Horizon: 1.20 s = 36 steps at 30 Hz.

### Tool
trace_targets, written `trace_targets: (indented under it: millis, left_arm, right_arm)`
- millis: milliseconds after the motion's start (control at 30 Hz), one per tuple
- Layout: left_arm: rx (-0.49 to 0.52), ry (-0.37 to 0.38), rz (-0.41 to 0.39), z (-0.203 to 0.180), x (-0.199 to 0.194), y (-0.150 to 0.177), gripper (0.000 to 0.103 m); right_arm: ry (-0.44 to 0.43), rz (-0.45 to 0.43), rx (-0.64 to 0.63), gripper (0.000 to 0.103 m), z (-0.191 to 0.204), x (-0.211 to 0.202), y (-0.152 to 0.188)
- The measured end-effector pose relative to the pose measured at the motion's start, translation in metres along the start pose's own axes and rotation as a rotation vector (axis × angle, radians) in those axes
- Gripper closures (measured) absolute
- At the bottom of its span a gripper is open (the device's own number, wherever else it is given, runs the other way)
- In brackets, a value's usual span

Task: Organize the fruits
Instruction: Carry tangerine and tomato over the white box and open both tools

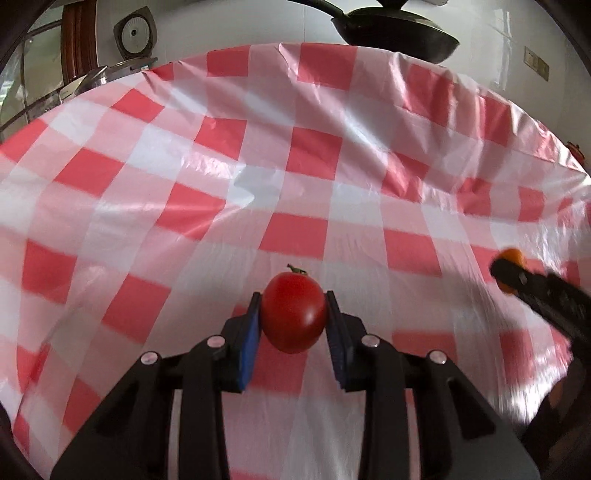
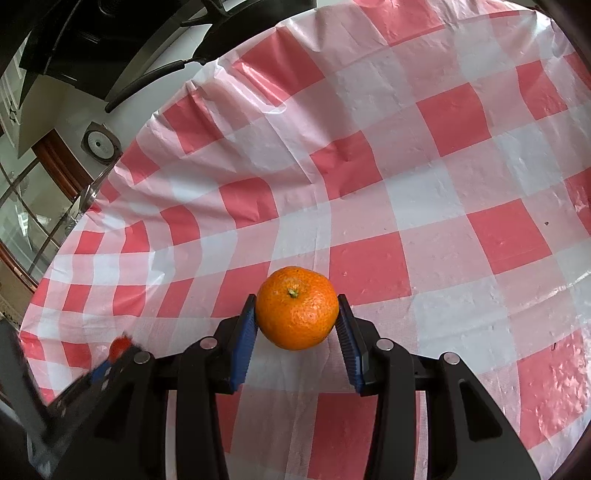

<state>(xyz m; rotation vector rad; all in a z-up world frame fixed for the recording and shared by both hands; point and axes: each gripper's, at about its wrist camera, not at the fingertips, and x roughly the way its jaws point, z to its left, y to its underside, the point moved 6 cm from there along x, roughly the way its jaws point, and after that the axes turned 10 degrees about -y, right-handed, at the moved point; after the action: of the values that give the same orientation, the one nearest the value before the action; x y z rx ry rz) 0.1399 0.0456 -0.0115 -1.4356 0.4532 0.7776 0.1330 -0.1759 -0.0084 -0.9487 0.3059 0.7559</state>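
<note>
A small red tomato (image 1: 294, 313) with a green stem is pinched between the blue pads of my left gripper (image 1: 293, 301), held above the red-and-white checked tablecloth (image 1: 229, 155). My right gripper (image 2: 297, 304) is shut on an orange mandarin (image 2: 297, 308), stem end facing up. In the left wrist view the right gripper (image 1: 511, 275) shows blurred at the right edge with the mandarin (image 1: 511, 254) at its tip. The right wrist view catches the left gripper (image 2: 118, 350) at lower left, blurred, with the tomato (image 2: 120, 345) as a red smear.
A dark pan (image 1: 397, 31) hangs over the table's far edge. A round grey appliance (image 1: 135, 35) and a window (image 2: 29, 210) lie beyond the cloth's left side. The cloth is wrinkled near the middle.
</note>
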Motion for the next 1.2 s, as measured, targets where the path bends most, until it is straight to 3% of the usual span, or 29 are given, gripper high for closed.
trace_targets:
  millis: [200,400,667,1200]
  left_arm:
    - [-0.014,-0.004,-0.002,0.018,-0.032,0.029,0.070]
    - [0.005,-0.030,-0.010,0.042,-0.067,0.063,0.070]
    - [0.015,-0.057,-0.013,0.071,-0.090,0.101,0.070]
    - [-0.084,-0.085,-0.028,0.153,-0.146,0.169,0.070]
  right_arm:
    - [-0.010,-0.001,-0.005,0.062,0.001,-0.002,0.001]
    - [-0.010,0.041,-0.049,0.062,0.018,-0.013,0.022]
    - [-0.047,0.137,-0.135,0.062,0.071,-0.042,0.090]
    - [-0.159,0.257,-0.396,0.062,0.184,-0.082,0.213]
